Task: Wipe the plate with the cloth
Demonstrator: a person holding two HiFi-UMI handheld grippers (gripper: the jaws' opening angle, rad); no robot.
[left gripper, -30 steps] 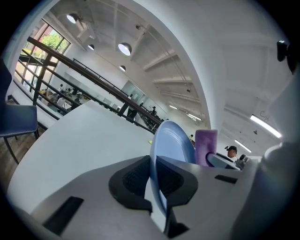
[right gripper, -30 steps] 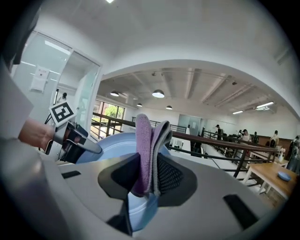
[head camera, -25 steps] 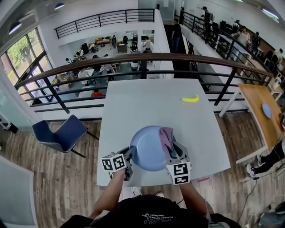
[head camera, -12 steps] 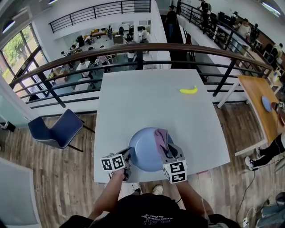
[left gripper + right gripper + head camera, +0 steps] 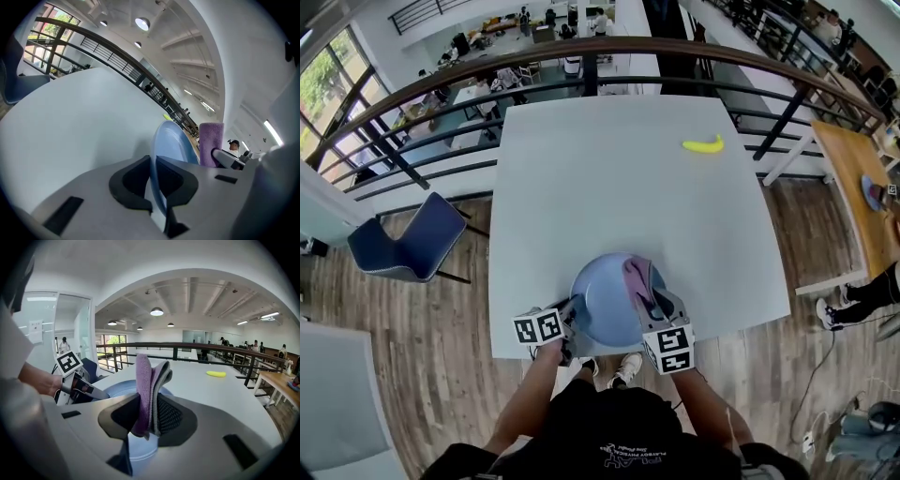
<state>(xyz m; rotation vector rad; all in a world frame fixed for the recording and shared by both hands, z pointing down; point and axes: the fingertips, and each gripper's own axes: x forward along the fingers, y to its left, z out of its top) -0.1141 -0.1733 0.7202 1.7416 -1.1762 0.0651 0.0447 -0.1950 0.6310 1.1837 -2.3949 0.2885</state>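
A light blue plate [image 5: 607, 300] sits low over the near edge of the white table [image 5: 609, 178]. My left gripper [image 5: 570, 328] is shut on the plate's left rim; in the left gripper view the plate [image 5: 169, 143] stands edge-on between the jaws. My right gripper [image 5: 654, 309] is shut on a folded purple cloth [image 5: 637, 281], which lies against the plate's right side. In the right gripper view the cloth [image 5: 147, 385] stands upright between the pads, with the plate [image 5: 117, 392] behind it.
A yellow banana [image 5: 703, 144] lies at the table's far right. A dark railing [image 5: 581, 56] runs behind the table. A blue chair [image 5: 408, 246] stands to the left on the wooden floor, and a wooden table [image 5: 862, 197] to the right.
Both grippers have come down together with the plate and the cloth, towards the near edge of the table. Both grips look unchanged.
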